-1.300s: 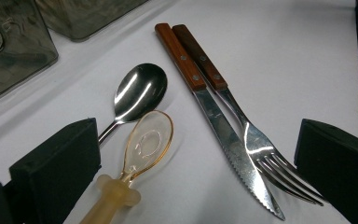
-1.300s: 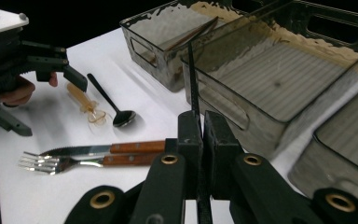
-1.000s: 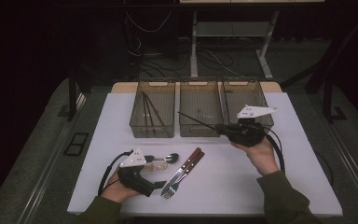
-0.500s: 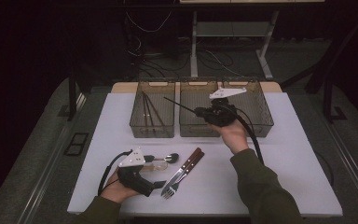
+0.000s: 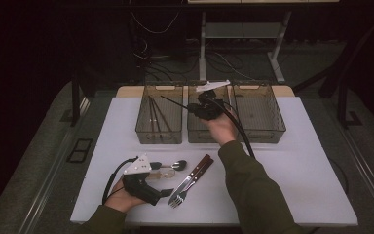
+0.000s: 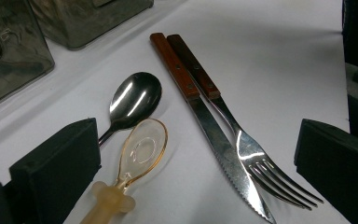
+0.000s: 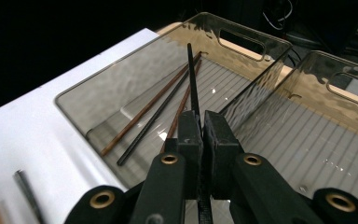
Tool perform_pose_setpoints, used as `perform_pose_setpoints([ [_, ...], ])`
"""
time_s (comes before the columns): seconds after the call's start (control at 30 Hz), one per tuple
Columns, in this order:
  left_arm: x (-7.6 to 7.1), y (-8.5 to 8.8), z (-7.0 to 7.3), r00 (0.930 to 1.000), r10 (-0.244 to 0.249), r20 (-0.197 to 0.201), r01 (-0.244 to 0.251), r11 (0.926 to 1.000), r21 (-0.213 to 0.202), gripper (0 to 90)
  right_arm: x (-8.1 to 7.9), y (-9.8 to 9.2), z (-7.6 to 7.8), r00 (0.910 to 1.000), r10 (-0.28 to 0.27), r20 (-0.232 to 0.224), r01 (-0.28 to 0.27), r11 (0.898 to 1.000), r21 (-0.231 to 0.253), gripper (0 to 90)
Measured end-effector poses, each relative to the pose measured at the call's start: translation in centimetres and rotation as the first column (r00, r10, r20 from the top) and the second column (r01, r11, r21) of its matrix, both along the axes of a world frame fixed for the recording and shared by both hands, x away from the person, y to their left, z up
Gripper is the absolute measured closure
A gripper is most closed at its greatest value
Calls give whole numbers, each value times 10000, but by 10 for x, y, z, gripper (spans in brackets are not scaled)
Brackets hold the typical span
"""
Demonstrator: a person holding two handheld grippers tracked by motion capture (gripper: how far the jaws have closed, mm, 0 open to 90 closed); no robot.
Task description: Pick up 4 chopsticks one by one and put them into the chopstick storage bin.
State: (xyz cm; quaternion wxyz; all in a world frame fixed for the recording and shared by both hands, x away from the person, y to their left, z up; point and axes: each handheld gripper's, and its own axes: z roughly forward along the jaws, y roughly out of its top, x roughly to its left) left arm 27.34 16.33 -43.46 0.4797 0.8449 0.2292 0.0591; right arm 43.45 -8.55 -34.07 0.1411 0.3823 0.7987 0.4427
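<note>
On the white mat (image 5: 297, 161) in the high view, three clear bins stand in a row at twelve o'clock. The right gripper (image 5: 191, 108) hangs over the middle bin (image 5: 199, 134), its jaws pinched on a black chopstick (image 5: 173, 102) that points toward ten o'clock, its tip over the left bin (image 5: 143, 124). Three more chopsticks (image 5: 157, 116) lie in that bin. At seven o'clock the left gripper (image 5: 171, 192) rests on the mat, with two spoons, a knife (image 5: 195, 174) and a fork (image 5: 181, 196) just beside it at three o'clock.

In the left gripper view, the jaws stand wide apart and grip nothing. Between them lie a steel spoon (image 6: 133, 98) and an amber spoon (image 6: 137, 156) at nine o'clock, touching, and the knife (image 6: 205, 126) and fork (image 6: 242, 144) side by side at three o'clock.

In the right gripper view, the jaws press together on the black chopstick (image 7: 193, 84), which runs toward twelve o'clock over the left bin (image 7: 107, 100), above the three chopsticks (image 7: 149, 112) on its floor. The middle bin (image 7: 307, 135) sits at three o'clock.
</note>
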Motion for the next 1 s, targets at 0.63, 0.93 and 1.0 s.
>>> perform_pose_setpoints([
  [0.63,0,0,1,10000,-3,3,3,9998,-195,0,45,75,-39,9956,-421,-836,303,9900,-1379,859],
  [0.93,0,0,1,10000,-34,-6,34,9998,-216,0,49,87,-42,9969,-377,-689,274,9891,-1446,767],
  [1.0,0,1,1,10000,-17,-25,16,9998,-222,0,48,85,-39,9975,-323,-626,232,9896,-1419,721],
])
